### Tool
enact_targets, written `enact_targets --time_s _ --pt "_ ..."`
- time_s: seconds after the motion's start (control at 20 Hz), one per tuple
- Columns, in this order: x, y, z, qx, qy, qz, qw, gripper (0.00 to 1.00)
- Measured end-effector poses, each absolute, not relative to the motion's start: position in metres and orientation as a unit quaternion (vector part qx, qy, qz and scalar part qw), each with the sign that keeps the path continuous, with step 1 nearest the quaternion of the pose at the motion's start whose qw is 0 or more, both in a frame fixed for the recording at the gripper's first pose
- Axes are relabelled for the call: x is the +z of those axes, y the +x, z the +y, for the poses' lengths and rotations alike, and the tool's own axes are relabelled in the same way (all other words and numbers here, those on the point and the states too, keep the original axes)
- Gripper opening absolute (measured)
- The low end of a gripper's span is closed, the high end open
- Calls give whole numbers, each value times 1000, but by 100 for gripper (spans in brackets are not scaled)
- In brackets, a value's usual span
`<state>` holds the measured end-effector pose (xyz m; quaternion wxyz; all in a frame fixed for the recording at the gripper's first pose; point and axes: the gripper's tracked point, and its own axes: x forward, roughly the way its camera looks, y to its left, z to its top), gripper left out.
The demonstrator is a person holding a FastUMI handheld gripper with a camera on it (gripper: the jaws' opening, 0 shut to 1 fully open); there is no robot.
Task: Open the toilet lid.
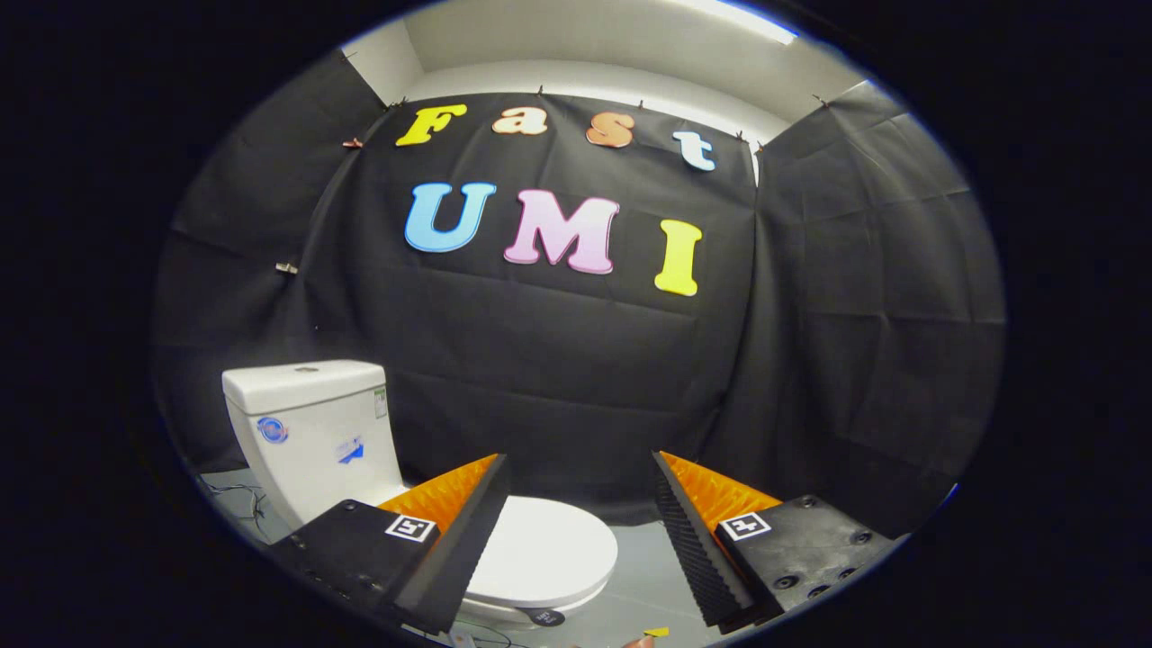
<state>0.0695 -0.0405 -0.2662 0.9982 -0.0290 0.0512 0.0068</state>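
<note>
- White toilet [310, 432] stands at ten o'clock from the gripper [576, 472], its tank against the black cloth wall [558, 360].
- Lid [549, 549] lies shut, flat, between and just ahead of the fingers.
- Gripper fingers spread wide apart, holding nothing.

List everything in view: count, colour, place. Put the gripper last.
Toilet: one, white, standing before the black cloth, beyond the fingers.
Tank: one, white, at the toilet's back, with stickers on its front.
Lid: one, white, shut flat on the bowl, just ahead of the fingers and partly behind one of them.
Cloth wall: black, hung behind and beside the toilet.
Floor: grey, under the toilet.
Cables: a few, dark, on the floor beside the tank.
Gripper: one, jaws wide open, holding nothing, short of the lid.
</note>
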Motion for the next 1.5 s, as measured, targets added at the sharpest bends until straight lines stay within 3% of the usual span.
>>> enact_targets --time_s 0.6,0.85,1.15,1.4,1.5 --pt "-457 76 -56 16 127 227 966 99" --pt "-525 63 -60 17 253 317 914 99" --pt "-588 50 -53 14 418 401 815 99" --pt "-604 58 -48 20 507 400 763 99" --pt "-605 62 -48 24 520 398 755 94"
